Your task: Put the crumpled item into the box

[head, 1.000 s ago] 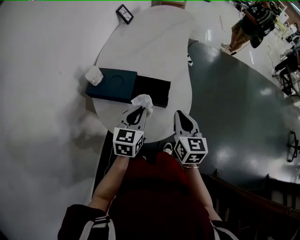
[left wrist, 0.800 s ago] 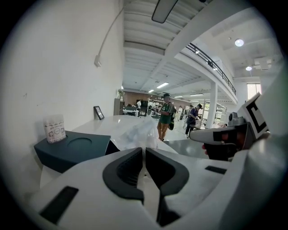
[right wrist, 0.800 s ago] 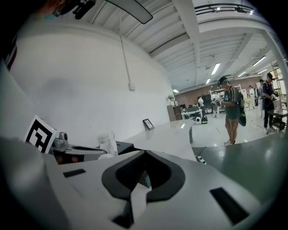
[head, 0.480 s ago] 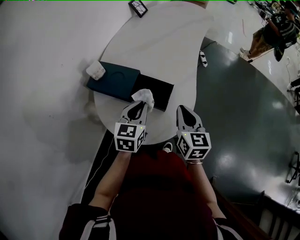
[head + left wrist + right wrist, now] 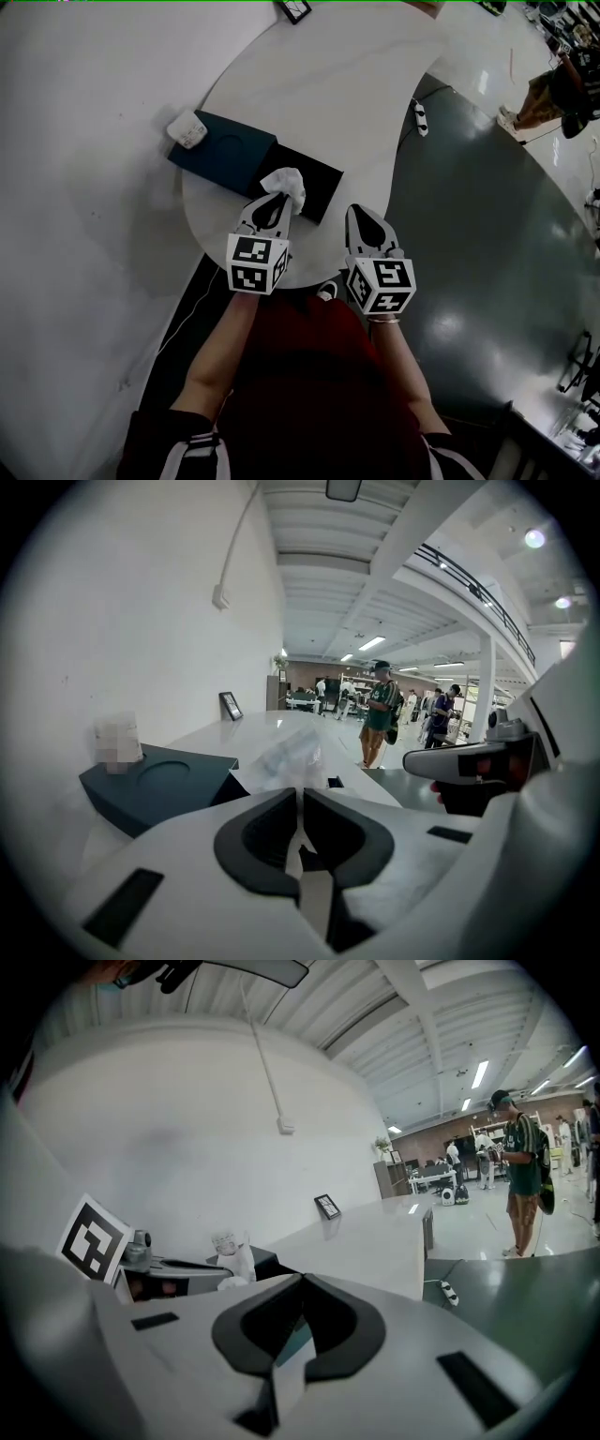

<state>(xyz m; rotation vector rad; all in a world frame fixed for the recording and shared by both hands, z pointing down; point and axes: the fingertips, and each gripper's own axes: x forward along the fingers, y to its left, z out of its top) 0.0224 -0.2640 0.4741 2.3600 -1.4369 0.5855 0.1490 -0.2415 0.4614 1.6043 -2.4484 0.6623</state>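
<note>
The crumpled paper [image 5: 284,183] is pinched by one edge between the fingers of the left gripper [image 5: 276,199], which are closed on it with almost no gap. It is held in the air, apparently over the near edge of the black box [image 5: 317,178]. The right gripper [image 5: 362,217] is seen with its fingers pressed together and nothing between them, over the bench [image 5: 319,84] beside the box. A teal tray [image 5: 225,155] lies against the box, and a small white pack [image 5: 190,128] rests on its far corner. The carrying step is judged to be in hand. Next, the paper needs to be brought squarely over the box opening, lowered and released.
</note>
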